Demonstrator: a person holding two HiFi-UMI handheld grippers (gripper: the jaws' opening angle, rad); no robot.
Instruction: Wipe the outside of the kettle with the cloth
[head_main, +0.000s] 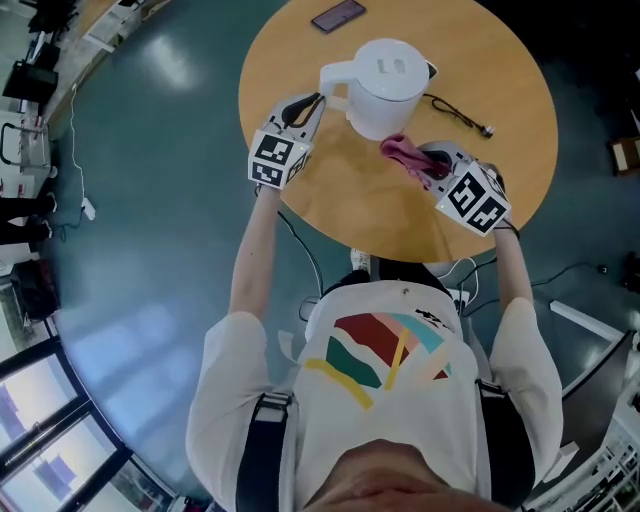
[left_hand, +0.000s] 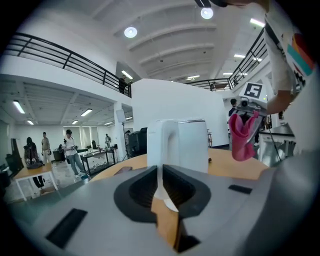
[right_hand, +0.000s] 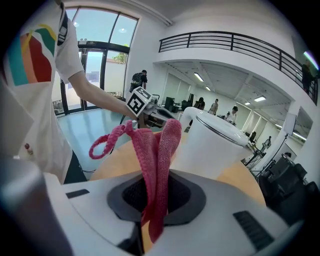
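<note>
A white kettle (head_main: 388, 82) stands on the round wooden table (head_main: 505, 60), its handle (head_main: 335, 78) turned to the left. My left gripper (head_main: 316, 100) points at that handle, with a narrow slit between its jaws. In the left gripper view the handle (left_hand: 167, 142) stands upright just beyond the left gripper (left_hand: 162, 182); whether they touch I cannot tell. My right gripper (head_main: 432, 166) is shut on a pink cloth (head_main: 402, 150), held beside the kettle's near right side. In the right gripper view the cloth (right_hand: 157, 150) hangs from the right gripper (right_hand: 152, 200), the kettle (right_hand: 215, 145) close behind.
A dark phone (head_main: 338, 15) lies at the table's far edge. A black cable (head_main: 460, 112) trails on the table right of the kettle. Teal floor surrounds the table. Several people and work tables (left_hand: 35, 172) stand far off in the hall.
</note>
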